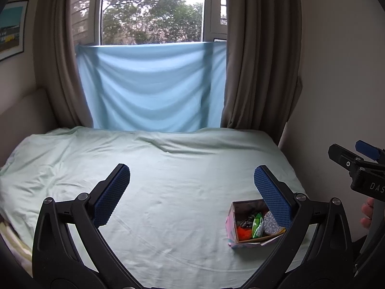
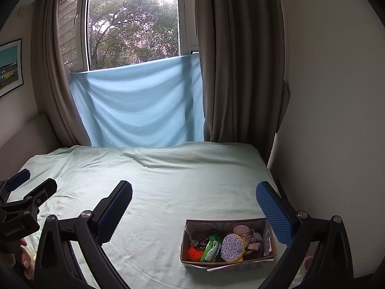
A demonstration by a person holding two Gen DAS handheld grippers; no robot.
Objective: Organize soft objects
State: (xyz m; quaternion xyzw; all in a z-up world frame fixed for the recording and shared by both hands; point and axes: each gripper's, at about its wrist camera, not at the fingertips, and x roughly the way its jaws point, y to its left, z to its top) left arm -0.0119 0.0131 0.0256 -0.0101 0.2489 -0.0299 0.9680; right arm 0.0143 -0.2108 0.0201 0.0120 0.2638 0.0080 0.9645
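Both black two-finger grippers with blue textured pads, left gripper (image 1: 192,192) and right gripper (image 2: 193,207), hover with fingers spread wide, holding nothing, above the pale green bedsheet (image 2: 168,180). The small patterned cardboard box (image 2: 190,226) of soft items sits on the sheet's near right part, under the right gripper.

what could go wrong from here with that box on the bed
1. The box sits on a soft, wrinkled sheet near the bed's right edge, so a push from a gripper may tip or slide it.
2. It is packed: orange fluff, green packet and glitter pouch touch, so a grasp may drag out a neighbour.
3. Both the left gripper and right gripper are open and close together; they might collide.
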